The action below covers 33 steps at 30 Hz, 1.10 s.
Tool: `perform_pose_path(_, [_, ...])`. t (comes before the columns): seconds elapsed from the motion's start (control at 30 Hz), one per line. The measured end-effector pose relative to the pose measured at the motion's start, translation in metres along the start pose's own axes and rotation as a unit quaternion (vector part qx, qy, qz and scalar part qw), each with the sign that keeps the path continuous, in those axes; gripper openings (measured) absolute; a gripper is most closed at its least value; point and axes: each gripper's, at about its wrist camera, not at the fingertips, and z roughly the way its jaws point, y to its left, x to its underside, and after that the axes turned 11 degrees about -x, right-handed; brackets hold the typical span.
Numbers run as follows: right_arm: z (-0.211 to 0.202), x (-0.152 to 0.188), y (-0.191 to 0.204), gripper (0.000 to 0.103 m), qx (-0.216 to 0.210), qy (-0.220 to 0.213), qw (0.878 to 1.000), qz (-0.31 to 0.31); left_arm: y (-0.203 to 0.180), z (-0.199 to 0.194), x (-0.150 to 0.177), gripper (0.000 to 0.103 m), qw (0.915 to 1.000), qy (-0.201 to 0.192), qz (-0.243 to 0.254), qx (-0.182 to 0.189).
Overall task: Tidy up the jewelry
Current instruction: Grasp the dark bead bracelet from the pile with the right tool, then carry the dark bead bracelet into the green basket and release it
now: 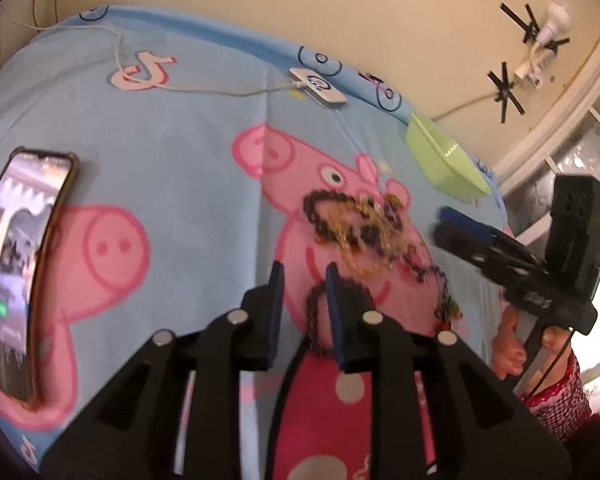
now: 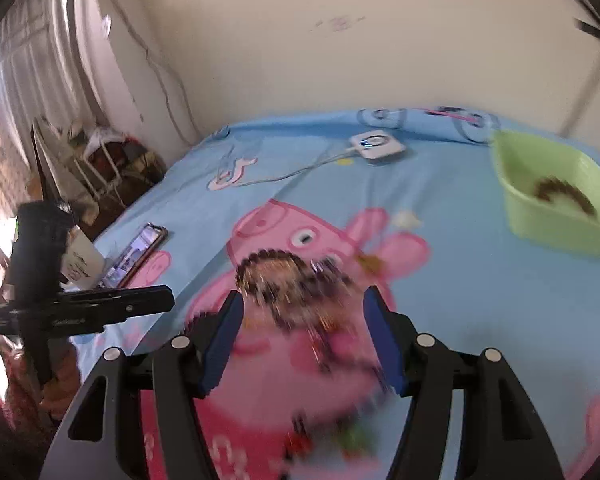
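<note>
A tangled pile of jewelry (image 1: 364, 232), dark bead strands mixed with gold chains, lies on the pink pig print of a blue sheet (image 1: 172, 152). My left gripper (image 1: 304, 276) hovers at the pile's near edge, its jaws a little apart with only fabric showing between them; a dark bead loop (image 1: 314, 320) curves around its right finger. My right gripper (image 2: 304, 300) is open wide above the blurred jewelry pile (image 2: 296, 288). A light green tub (image 2: 556, 200) at the far right holds one dark brown necklace (image 2: 564, 196). The green tub (image 1: 444, 160) also shows beyond the pile.
A phone (image 1: 20, 264) with its screen lit lies on the sheet at the left. A white puck-shaped device (image 1: 318, 86) with a cable sits near the wall. A person's hand (image 1: 508, 348) in a red checked sleeve holds the right gripper (image 1: 444, 224). Clutter stands beside the bed (image 2: 100, 160).
</note>
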Motion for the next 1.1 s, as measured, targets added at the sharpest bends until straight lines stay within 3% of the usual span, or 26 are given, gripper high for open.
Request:
perform_pose_path(0.1, [0.033,-0.011,0.002,0.002,0.008,0.036,0.999,-0.009,-0.007,0.015,-0.017,0.020,0.9999,0.013,0.000,0.000])
perform_pose_path(0.13, [0.041,-0.010,0.002,0.000,0.017,0.048,0.999,-0.015,-0.008,0.019,-0.020,0.020,0.9999,0.015,0.003,0.000])
perform_pose_path(0.23, [0.039,0.004,0.000,0.000,0.018,0.059,0.998,-0.016,-0.020,0.031,-0.032,0.020,0.9997,0.017,0.018,-0.007])
perform_pose_path(0.33, [0.018,0.029,0.001,0.000,0.019,0.069,0.997,-0.022,-0.027,0.045,-0.040,0.027,0.9991,0.025,0.031,-0.015])
perform_pose_path(0.43, [-0.003,0.043,-0.002,0.000,0.010,0.077,0.997,-0.011,-0.031,0.061,-0.044,0.028,0.9985,0.037,0.036,-0.017])
perform_pose_path(0.57, [-0.027,0.040,-0.004,0.000,-0.011,0.045,0.999,-0.002,-0.036,0.065,-0.044,0.028,0.9985,0.027,0.043,-0.022])
perform_pose_path(0.6, [-0.031,0.037,-0.004,0.004,-0.012,0.033,0.999,-0.001,-0.037,0.066,-0.044,0.028,0.9984,0.022,0.046,-0.025])
perform_pose_path(0.63, [-0.035,0.033,-0.006,0.016,-0.014,0.020,1.000,0.000,-0.038,0.066,-0.043,0.028,0.9983,0.019,0.049,-0.026])
perform_pose_path(0.67, [-0.037,0.026,-0.008,0.021,-0.014,0.005,1.000,0.003,-0.039,0.066,-0.043,0.026,0.9980,0.015,0.054,-0.029])
perform_pose_path(0.7, [-0.035,0.020,-0.009,0.023,-0.012,0.000,1.000,0.006,-0.041,0.065,-0.042,0.011,0.9976,0.012,0.059,-0.034])
perform_pose_path(0.73, [-0.029,0.013,-0.010,0.023,-0.012,0.002,1.000,0.006,-0.042,0.067,-0.041,0.009,0.9973,0.017,0.063,-0.033])
perform_pose_path(0.87, [0.023,-0.013,-0.007,0.022,-0.023,0.061,0.998,-0.017,-0.033,0.066,-0.042,0.009,0.9985,0.018,0.048,-0.019])
perform_pose_path(0.9, [0.038,-0.015,-0.004,0.018,-0.019,0.079,0.996,-0.026,-0.031,0.066,-0.042,0.009,0.9986,0.017,0.045,-0.020])
perform_pose_path(0.97, [0.067,-0.015,-0.002,0.000,0.016,0.118,0.991,-0.054,-0.028,0.065,-0.042,0.009,0.9987,0.017,0.041,-0.023])
perform_pose_path(1.1, [0.066,-0.026,-0.011,0.000,-0.010,0.099,0.995,-0.024,-0.027,0.055,-0.045,0.009,0.9993,0.018,0.030,-0.010])
